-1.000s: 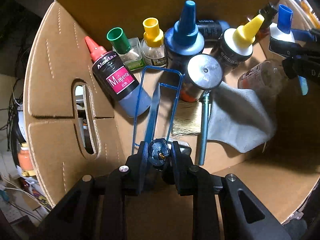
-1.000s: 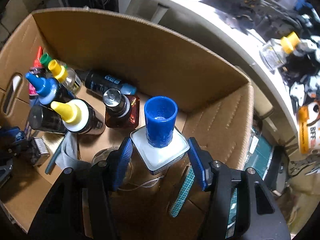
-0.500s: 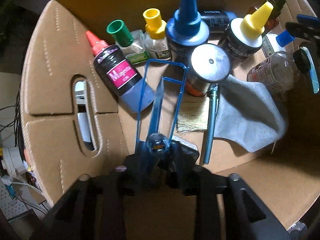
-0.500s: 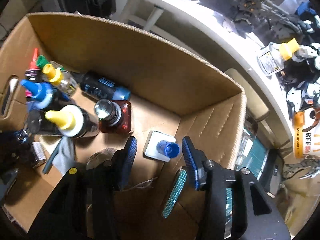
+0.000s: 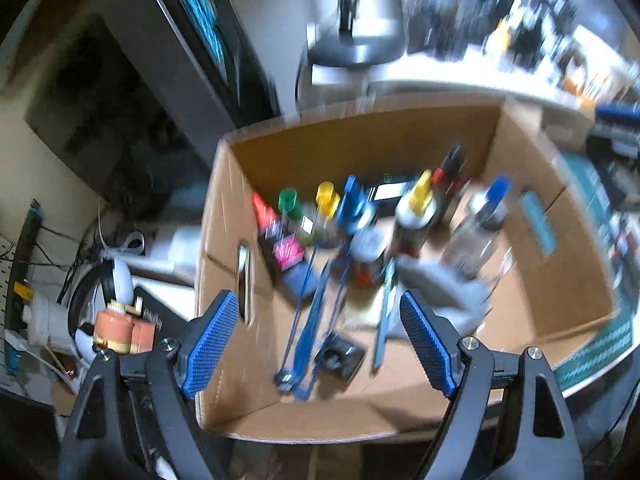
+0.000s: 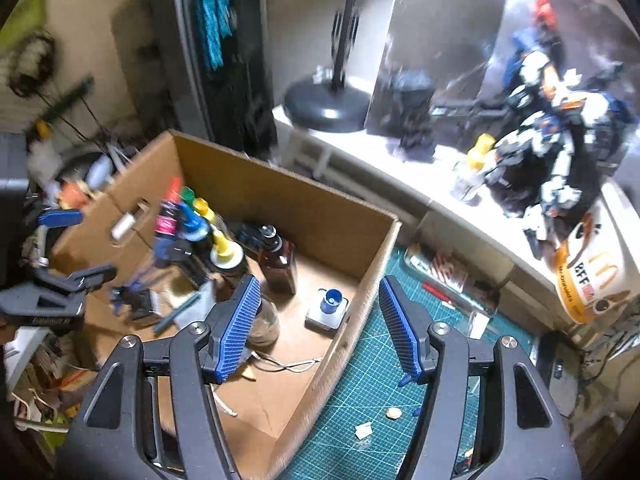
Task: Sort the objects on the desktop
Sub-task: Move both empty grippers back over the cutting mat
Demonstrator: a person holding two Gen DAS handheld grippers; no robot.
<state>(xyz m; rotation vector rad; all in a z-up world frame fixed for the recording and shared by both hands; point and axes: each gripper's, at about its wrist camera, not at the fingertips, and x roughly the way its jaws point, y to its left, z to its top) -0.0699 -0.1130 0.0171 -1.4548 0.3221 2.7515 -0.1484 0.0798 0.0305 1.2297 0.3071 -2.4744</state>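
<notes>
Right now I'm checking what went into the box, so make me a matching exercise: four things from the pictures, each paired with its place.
Things:
1. blue-capped white bottle
2. brown bottle
3. yellow-capped clear bottle
4. small white scrap

Places:
A. on the white shelf beside the model robot
B. on the green cutting mat
C. on the cardboard box floor close to its right wall
D. upright in the box, behind the white bottle

Pairs: 1-C, 2-D, 3-A, 4-B
</notes>
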